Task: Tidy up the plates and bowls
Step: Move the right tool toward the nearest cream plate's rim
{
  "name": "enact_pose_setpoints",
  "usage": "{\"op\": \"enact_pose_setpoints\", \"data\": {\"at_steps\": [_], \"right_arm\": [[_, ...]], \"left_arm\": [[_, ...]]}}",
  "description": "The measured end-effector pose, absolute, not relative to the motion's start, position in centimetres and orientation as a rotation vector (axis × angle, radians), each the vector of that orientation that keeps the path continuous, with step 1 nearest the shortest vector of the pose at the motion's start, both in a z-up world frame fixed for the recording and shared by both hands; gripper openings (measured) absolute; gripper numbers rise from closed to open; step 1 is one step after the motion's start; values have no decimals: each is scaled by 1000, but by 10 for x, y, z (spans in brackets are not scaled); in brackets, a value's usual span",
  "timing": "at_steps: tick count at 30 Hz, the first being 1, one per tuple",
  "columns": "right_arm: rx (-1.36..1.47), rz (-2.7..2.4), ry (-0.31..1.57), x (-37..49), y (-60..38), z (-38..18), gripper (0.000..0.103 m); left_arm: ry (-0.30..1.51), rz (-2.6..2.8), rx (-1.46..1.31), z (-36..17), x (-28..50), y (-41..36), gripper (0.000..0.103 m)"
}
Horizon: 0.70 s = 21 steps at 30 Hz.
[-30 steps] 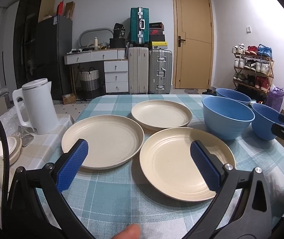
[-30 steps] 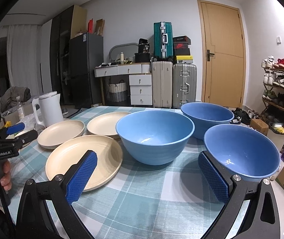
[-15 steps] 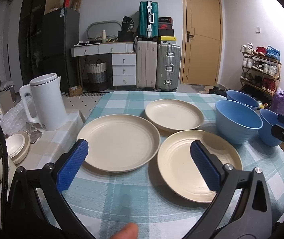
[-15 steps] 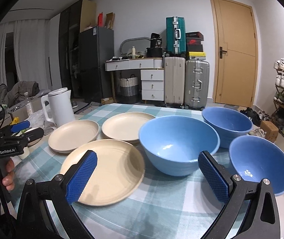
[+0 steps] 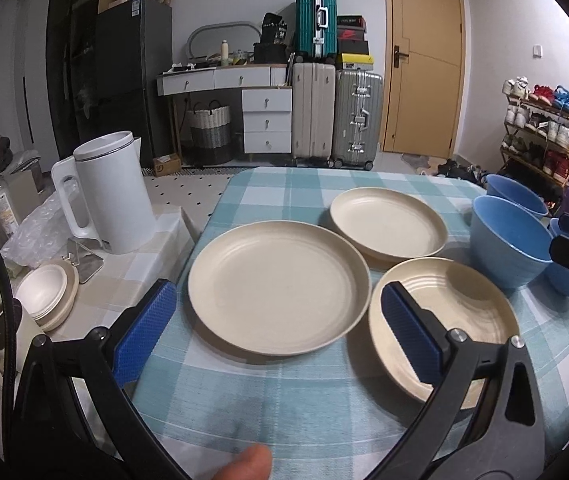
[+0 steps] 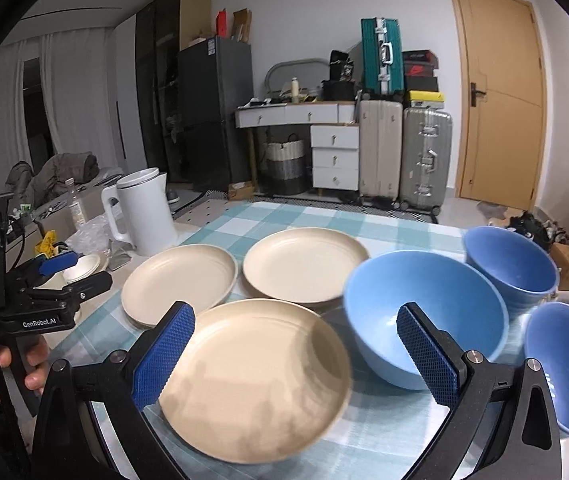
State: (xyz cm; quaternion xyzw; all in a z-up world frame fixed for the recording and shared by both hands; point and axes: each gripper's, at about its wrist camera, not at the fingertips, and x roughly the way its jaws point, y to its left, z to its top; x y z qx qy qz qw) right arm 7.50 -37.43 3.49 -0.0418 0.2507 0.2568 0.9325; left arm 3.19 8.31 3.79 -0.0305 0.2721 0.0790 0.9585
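1. On the checked tabletop (image 5: 284,400), far left, a white kettle (image 5: 112,196) stands on a side surface, clear of the work.
2. The left gripper (image 5: 276,332) hovers with fingers wide apart and empty, framing the left plate (image 5: 278,292), likely to lift it.
3. Three cream plates lie separate, unstacked: back plate (image 5: 388,222), near plate (image 6: 256,376).
4. The right gripper (image 6: 296,356), spread wide and empty, hovers over the near plate and large bowl (image 6: 424,312).
5. Three blue bowls cluster at the right.
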Motion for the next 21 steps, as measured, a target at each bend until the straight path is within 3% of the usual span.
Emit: {"op": "enact_pose_setpoints", "data": {"at_steps": [15,21], "right_arm": [[-81,589,591,126,-317,25,102],[-113,631,656,145,-288,9,97]], "left_arm": [[651,247,-140,17,76,134,102],[672,249,-157,6,89,153,100]]}}
